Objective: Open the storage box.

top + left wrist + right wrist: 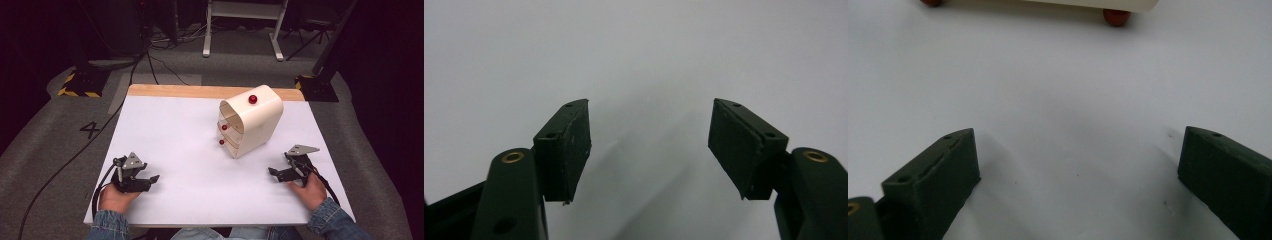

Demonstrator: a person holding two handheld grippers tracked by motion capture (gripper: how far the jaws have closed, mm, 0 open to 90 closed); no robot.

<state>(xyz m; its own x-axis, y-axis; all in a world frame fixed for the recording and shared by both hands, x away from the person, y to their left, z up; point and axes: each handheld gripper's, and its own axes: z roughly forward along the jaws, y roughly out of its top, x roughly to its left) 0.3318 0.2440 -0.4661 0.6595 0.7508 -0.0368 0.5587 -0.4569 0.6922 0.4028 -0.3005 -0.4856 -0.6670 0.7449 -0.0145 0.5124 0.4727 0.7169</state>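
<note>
**Both idle, cabinet untouched – approach not started**

Left hand-held gripper (150, 179) and right hand-held gripper (274, 172) both rest low on the white surface (175, 145), lower left and lower right of the high view. Both released, jaws wide apart, nothing between them.

The thing to work on, a cream rounded mini drawer cabinet with red ball knobs (252, 122), stands right of centre in the high view, nearer my right hand-held gripper, well apart from both. Its front faces the left of the frame.

Judgement: pre-grasp. Next move is likely to reach for a small red drawer knob (221, 142) with one hand-held gripper; the other may need to steady the body, which looks light enough to slide.

Hard to tell:
- how many drawers there are; front seen obliquely
- right gripper view cuts the cabinet to its bottom edge (1088, 4), top of frame
- whether the drawers hold anything
</note>
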